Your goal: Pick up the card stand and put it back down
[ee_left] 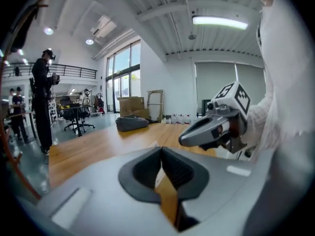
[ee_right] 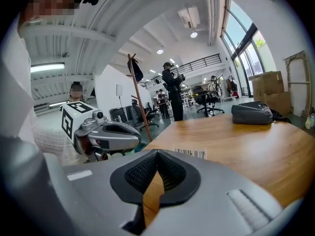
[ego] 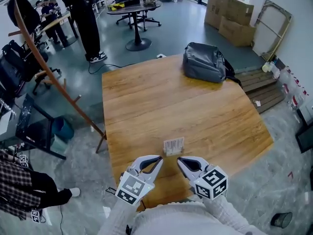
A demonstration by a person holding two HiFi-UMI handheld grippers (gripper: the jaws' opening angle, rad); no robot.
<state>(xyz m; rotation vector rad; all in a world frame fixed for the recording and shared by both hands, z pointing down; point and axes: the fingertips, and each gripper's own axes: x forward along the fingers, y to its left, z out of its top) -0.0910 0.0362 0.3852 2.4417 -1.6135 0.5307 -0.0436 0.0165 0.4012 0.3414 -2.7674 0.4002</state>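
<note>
- The card stand [ego: 173,146] is upright on the worktop [ego: 146,97], close to the near edge. It is a small white piece with a barcode strip on its face.
- In the right gripper view the barcode strip of the card stand [ee_right: 189,153] shows just above the claw body, resting on the wood.
- The left claw [ego: 159,159] has its tip just short of the stand's left lower corner. I see no contact.
- In its own view, the left claw [ee_left: 161,151] has both pads pressed together, with nothing between them.
- The right claw [ego: 180,161] has its tip just short of the stand's right lower corner, also clear of it.
- In its own view, the right claw [ee_right: 157,154] has its pads together and empty.
- The two claws point inward towards each other, and the stand sits between and just beyond their tips.
- A grey bag [ego: 204,62] lies at the far right corner of the worktop, well apart from the stand.
- On the floor beyond, cardboard boxes [ego: 229,13] stand against the far wall.
- A round table [ego: 134,9] with office chairs is at the back.
- A person [ego: 85,18] in dark clothes stands at the far left.
- A leaning wooden coat rack [ego: 44,67] is to the left of the worktop.
</note>
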